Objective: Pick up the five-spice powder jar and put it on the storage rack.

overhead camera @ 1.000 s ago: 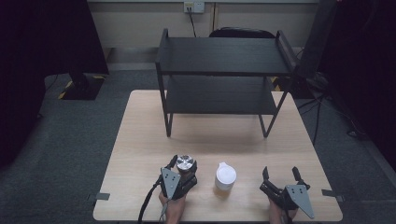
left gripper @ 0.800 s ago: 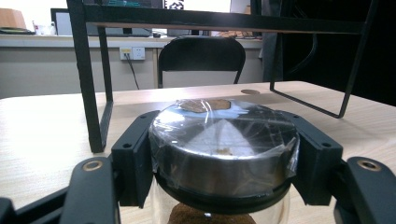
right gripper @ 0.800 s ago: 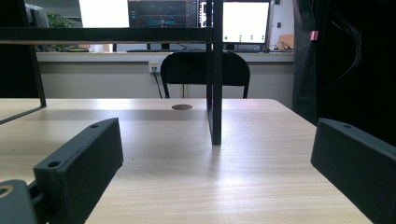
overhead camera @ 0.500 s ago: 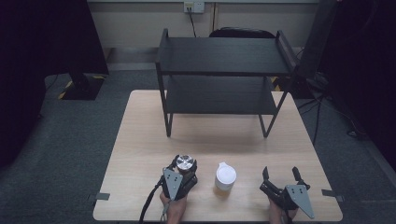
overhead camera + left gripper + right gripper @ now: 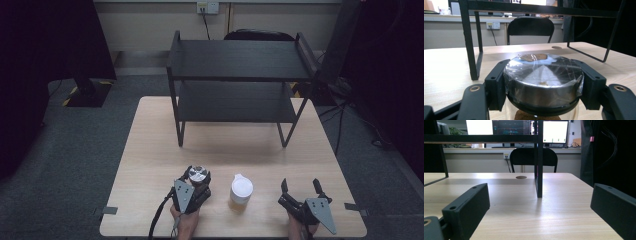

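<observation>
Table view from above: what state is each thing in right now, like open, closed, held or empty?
Left gripper: shut on the jar.
Jar: upright, metal lid on, wrapped in clear film, clamped at the lid.
Right gripper: open, nothing between its jaws.
White cup: upright, lid on, standing free.
Black shelf rack: both shelves bare.

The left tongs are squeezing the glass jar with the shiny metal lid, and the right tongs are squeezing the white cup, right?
Not quite. The left tongs do squeeze the glass jar with the shiny metal lid, but the right tongs stand open and empty, apart from the white cup, as the high view shows.
</observation>
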